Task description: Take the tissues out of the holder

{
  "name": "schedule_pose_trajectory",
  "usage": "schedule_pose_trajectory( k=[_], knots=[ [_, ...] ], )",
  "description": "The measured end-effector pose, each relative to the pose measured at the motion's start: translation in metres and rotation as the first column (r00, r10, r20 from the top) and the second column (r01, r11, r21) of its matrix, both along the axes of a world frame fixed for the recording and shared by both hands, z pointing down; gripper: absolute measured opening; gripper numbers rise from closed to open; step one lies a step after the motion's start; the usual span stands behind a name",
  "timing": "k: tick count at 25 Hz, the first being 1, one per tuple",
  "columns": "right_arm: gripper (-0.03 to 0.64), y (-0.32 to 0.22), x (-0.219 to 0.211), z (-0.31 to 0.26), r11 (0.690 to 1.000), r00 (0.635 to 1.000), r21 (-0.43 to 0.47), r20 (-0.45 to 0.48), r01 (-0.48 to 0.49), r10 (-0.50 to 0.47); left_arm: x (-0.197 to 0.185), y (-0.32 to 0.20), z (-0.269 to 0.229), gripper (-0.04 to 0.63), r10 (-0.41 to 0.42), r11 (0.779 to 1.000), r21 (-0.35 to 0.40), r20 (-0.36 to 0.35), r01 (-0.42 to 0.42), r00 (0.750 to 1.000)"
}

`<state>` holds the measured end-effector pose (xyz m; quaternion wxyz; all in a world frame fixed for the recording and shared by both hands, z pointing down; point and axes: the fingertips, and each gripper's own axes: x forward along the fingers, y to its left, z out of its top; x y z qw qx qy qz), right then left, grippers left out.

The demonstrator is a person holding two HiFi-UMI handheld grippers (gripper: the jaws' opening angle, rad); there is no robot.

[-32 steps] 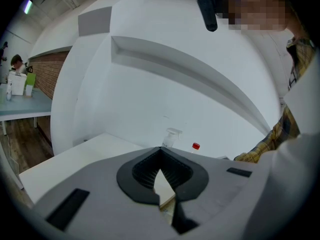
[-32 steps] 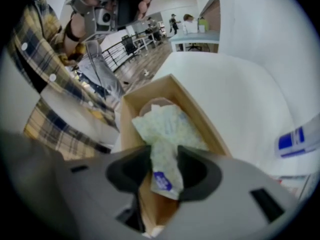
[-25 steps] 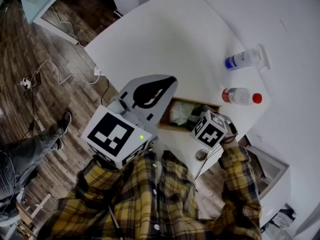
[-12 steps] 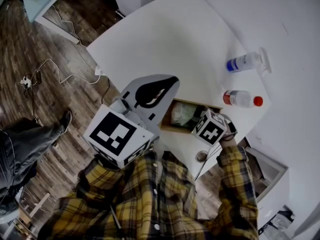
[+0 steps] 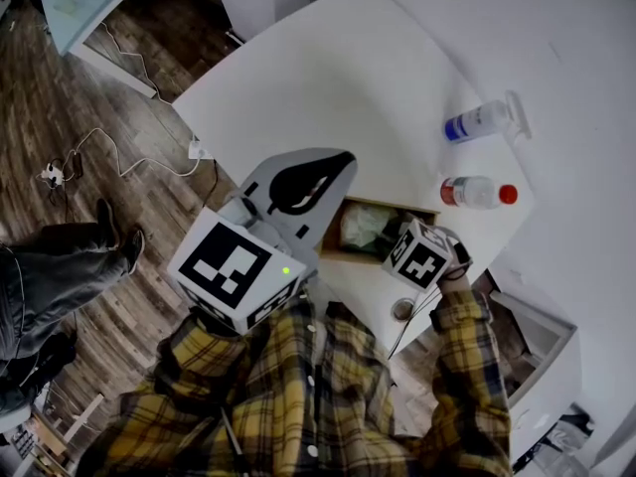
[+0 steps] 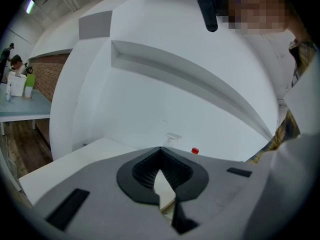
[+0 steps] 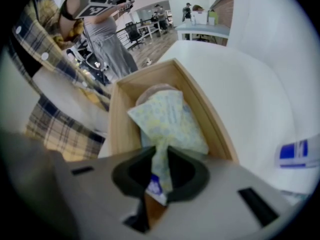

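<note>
A wooden holder [image 5: 383, 205] lies on the white table [image 5: 328, 87] with a pale yellow patterned tissue pack [image 5: 363, 227] inside. In the right gripper view the holder [image 7: 119, 119] reaches away from me and the tissue pack [image 7: 170, 116] fills it. My right gripper [image 7: 159, 173] is closing, and its black pads pinch the near end of the pack. From the head view the right gripper [image 5: 412, 251] sits at the holder's near right end. My left gripper [image 5: 296, 182] hangs above the holder's left side, shut and empty [image 6: 162, 184].
A spray bottle [image 5: 482, 120] and a red-capped bottle [image 5: 479, 192] lie on the table to the right. A small round object [image 5: 400, 309] sits by the near table edge. Cables [image 5: 119, 157] and another person's legs [image 5: 50, 276] are on the wood floor at left.
Both grippers stay almost where they were over the holder. The person's legs at the left have shifted across the floor.
</note>
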<state>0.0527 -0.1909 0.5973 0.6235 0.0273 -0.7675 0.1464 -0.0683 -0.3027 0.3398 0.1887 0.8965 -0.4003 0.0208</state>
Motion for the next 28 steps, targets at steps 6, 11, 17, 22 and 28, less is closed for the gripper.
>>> schedule_pose_trajectory(
  k=[6, 11, 17, 22, 28],
  knots=[
    [0.054, 0.001, 0.0, -0.012, 0.999, 1.0, 0.042, -0.001, -0.009, 0.009, 0.0, 0.005, -0.01, 0.017, 0.008, 1.0, 0.024, 0.0, -0.008, 1.0],
    [0.054, -0.001, 0.001, -0.029, 0.996, 1.0, 0.083, 0.017, -0.017, 0.016, 0.006, 0.01, -0.02, 0.017, 0.026, 0.998, 0.049, -0.004, -0.026, 1.0],
    [0.053, 0.0, 0.002, -0.051, 0.99, 0.997, 0.135, 0.065, -0.046, 0.038, 0.016, 0.016, -0.032, 0.017, 0.052, 0.996, 0.077, -0.008, -0.051, 0.999],
    [0.054, -0.002, 0.003, -0.072, 0.982, 0.99, 0.167, 0.122, -0.091, 0.071, 0.024, 0.019, -0.043, 0.017, 0.074, 0.992, 0.103, -0.009, -0.072, 0.997],
    [0.053, -0.004, -0.002, -0.105, 0.968, 0.958, 0.174, 0.255, -0.18, 0.132, 0.036, 0.022, -0.053, 0.017, 0.099, 0.987, 0.129, -0.008, -0.097, 0.995]
  ],
)
